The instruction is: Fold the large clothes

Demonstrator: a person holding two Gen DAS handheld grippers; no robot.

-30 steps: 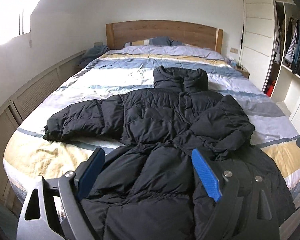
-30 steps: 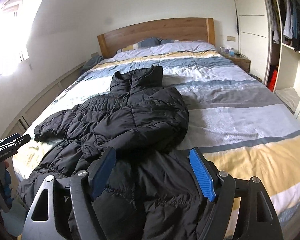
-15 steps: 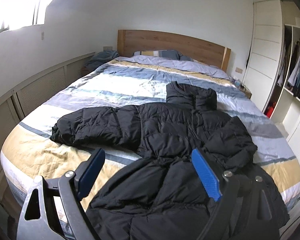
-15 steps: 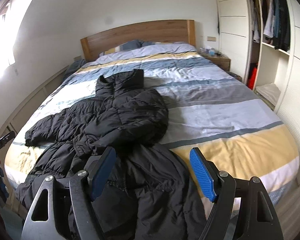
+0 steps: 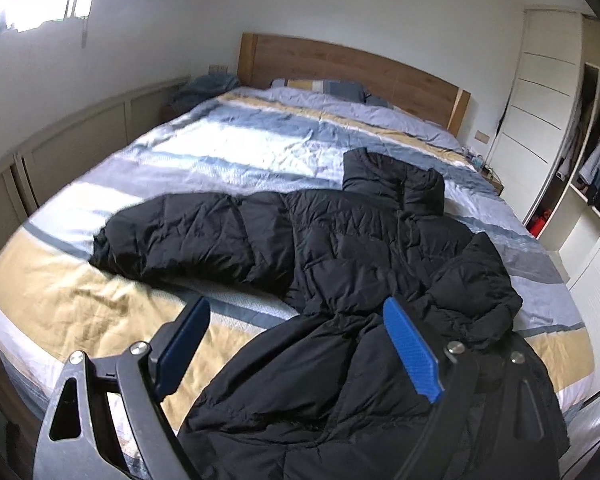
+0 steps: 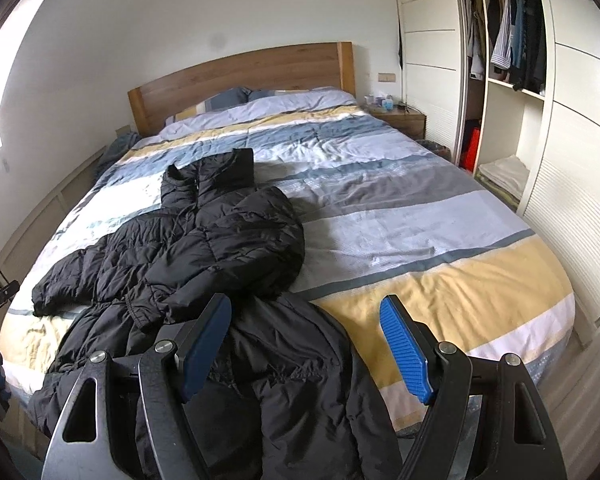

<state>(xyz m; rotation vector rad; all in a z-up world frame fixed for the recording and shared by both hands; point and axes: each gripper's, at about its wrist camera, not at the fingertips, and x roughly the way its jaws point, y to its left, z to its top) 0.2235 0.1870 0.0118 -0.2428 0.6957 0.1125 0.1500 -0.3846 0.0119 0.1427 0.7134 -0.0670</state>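
Barely begun: black puffer jacket [image 5: 364, 264] lies on striped bed [image 6: 440, 216], right sleeve [image 6: 236, 240] folded across chest, left sleeve [image 5: 188, 236] still outstretched. Left tool [image 5: 296, 344] and right tool [image 6: 306, 344] spread, empty, above hem.

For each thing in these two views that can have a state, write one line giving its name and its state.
black puffer jacket: spread on the bed, one sleeve folded over the body, the other stretched out.
left gripper: open, holding nothing.
right gripper: open, holding nothing.
wardrobe: open, clothes hanging inside.
striped duvet: spread, slightly rumpled.
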